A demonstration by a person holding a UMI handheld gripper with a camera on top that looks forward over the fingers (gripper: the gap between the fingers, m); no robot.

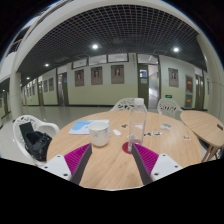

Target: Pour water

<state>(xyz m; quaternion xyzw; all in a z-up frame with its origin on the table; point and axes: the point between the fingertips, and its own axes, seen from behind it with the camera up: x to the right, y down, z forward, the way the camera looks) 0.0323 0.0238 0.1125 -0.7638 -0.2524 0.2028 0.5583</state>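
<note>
While spread wide over the wooden table (110,160), jaws of the gripper (111,158) grip nothing. Clear glass (135,128) upright right of centre, just beyond them. White container (99,131) left of it.

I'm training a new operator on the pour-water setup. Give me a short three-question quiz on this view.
1. True or false: the tongs are shut on the clear glass.
2. Which stands nearer the left finger: (a) the white cup, (b) the clear glass?
3. What do the cup and glass stand on?

Key: 1. False; the tongs are open, and the glass stands beyond them, ungripped. 2. (a). 3. The round wooden table.
</note>
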